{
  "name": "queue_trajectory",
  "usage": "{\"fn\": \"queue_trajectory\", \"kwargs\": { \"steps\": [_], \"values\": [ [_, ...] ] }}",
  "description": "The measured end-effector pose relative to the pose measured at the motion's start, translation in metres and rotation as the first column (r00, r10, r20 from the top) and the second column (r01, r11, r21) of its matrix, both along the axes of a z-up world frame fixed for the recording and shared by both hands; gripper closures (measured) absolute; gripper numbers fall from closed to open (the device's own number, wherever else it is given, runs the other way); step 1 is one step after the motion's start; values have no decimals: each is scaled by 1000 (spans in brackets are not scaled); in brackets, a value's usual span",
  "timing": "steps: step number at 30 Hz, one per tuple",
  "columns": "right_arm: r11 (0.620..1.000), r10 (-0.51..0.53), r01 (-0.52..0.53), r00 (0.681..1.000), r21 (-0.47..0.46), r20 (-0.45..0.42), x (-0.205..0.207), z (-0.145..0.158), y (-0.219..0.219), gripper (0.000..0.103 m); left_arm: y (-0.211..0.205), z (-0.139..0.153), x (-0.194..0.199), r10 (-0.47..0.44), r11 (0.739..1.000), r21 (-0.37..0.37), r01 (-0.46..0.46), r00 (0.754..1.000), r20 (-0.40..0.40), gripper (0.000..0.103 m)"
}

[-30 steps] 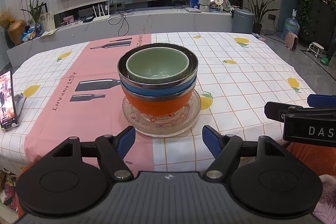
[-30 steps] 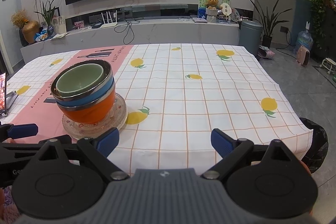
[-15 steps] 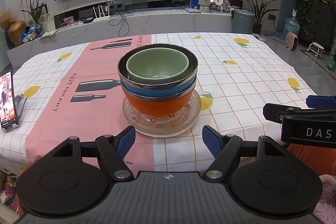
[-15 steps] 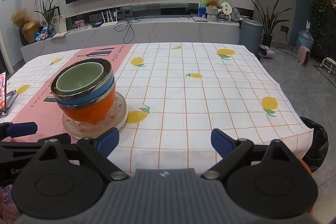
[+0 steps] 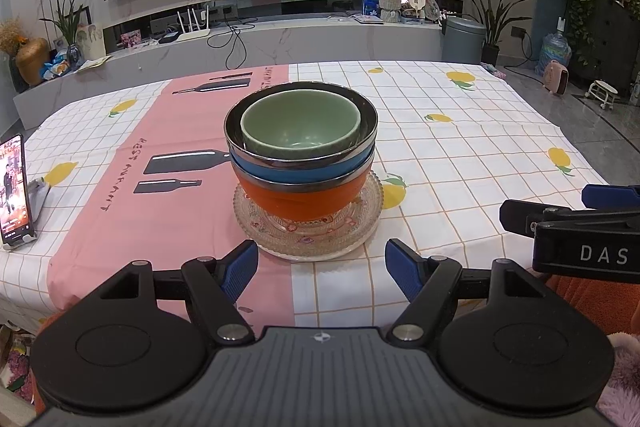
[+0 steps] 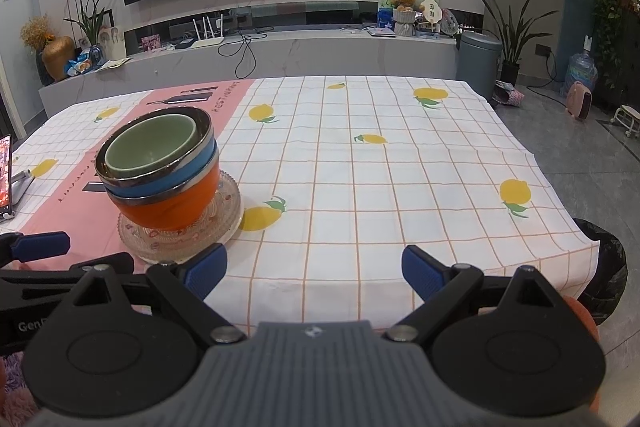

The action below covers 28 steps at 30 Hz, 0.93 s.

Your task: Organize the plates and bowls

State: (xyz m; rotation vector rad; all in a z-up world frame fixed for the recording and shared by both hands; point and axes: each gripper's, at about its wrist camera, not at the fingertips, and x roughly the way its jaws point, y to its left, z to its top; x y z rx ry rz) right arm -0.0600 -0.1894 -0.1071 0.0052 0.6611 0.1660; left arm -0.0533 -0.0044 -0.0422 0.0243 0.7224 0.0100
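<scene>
Nested bowls [image 5: 301, 157] stand upright, mouths up, on a glass plate [image 5: 308, 227] at frame centre on the table [image 5: 460, 147]; no long axis. Left tongs [image 5: 322, 267] and right tongs [image 6: 314, 269] hang released, empty, at the near edge. The stack looks finished; any further lift should grip the plate rim level.

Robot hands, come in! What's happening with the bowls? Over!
Left gripper open, empty. Right gripper open, empty. Bowl stack nested on glass plate, untouched. Nothing blocking.
</scene>
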Motion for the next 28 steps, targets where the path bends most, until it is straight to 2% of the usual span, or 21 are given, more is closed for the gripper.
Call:
{"fn": "queue_trajectory", "kwargs": {
  "steps": [28],
  "values": [
    [1000, 2, -2, 1000, -2, -13, 0, -5, 1, 10, 3, -2, -3, 5, 1000, -11, -5, 1000, 9, 20]
  ]
}}
